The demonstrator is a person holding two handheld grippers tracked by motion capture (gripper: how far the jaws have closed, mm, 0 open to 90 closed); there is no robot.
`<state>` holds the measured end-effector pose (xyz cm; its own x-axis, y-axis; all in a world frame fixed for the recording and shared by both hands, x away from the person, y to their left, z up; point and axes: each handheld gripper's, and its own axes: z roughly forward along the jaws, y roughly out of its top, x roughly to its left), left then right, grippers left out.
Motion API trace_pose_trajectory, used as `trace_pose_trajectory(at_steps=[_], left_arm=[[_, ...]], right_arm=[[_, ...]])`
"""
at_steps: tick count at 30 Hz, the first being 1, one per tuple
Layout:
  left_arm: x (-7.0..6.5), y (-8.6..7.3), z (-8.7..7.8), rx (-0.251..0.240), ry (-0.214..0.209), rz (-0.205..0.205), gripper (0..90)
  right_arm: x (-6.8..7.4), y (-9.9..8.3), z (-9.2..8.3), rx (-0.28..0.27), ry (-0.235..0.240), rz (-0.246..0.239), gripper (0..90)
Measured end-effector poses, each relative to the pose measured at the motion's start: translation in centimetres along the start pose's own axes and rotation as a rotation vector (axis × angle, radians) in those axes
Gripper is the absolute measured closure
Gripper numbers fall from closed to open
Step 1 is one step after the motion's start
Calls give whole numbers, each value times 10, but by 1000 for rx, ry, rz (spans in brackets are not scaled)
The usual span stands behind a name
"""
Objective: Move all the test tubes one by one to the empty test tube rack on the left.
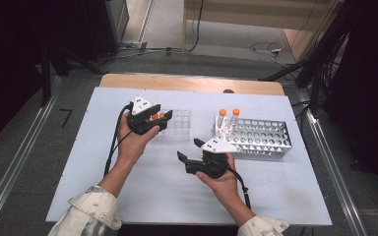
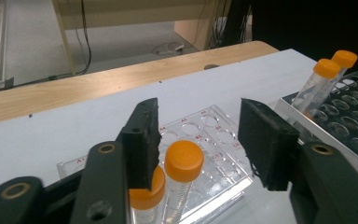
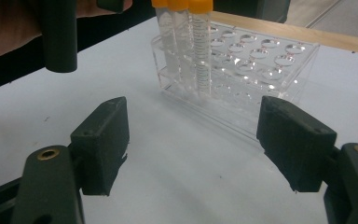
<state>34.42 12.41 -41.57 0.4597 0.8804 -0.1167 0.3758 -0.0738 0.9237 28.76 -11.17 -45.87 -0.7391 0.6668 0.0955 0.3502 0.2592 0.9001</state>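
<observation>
A clear plastic rack lies left of centre on the white table, with orange-capped tubes standing upright in its near-left corner. My left gripper hovers over them, open. One tube's cap stands free between the jaws, nearer the left pad, and a second cap sits below that pad. In the high view the left gripper is at the rack's left end. My right gripper is in front of the rack, open, nothing between its jaws.
A metal rack with many holes stands to the right, holding two orange-capped tubes at its back left corner. A wooden strip borders the table's far edge. Cables and dark equipment lie on the floor beyond.
</observation>
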Motion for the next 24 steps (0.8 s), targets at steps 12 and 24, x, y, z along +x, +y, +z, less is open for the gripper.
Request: trace_pose_trajectory(at_steps=[12, 24], left_arm=[[-12, -3, -14, 17, -3, -44, 191], [-24, -13, -24, 6, -25, -24, 170]], right_arm=[[-1, 1, -1, -4, -9, 4, 237], [-6, 3, -5, -13, -21, 12, 237]])
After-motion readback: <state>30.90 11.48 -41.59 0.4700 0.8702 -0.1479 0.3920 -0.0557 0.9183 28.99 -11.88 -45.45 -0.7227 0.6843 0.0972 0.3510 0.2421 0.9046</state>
